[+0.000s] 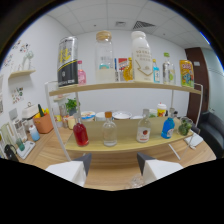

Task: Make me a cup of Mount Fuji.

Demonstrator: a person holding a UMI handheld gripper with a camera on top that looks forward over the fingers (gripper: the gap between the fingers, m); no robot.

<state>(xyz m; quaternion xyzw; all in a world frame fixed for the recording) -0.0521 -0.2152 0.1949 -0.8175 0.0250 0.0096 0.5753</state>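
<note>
My gripper [115, 163] is open, and its two dark fingertips [85, 163] stand wide apart in front of a wooden two-tier shelf [125, 88]. On the lower board, just beyond the fingers, stand a bottle of red liquid [80, 134], a clear bottle [109, 132], a clear bottle with a red label [144, 131] and a blue bottle [168, 127]. The upper board carries a black and yellow can [67, 62], a cork-lidded glass jar [105, 57] and a tall white bottle [141, 57]. Low between the fingers something clear and glassy [134, 183] shows faintly.
An orange pot [43, 122] and small containers stand on the counter to the left of the shelf. White bowls [121, 115] and a small plant [71, 105] sit behind the lower bottles. Cans [186, 73] fill the upper board's right end. A dark door [200, 75] is far right.
</note>
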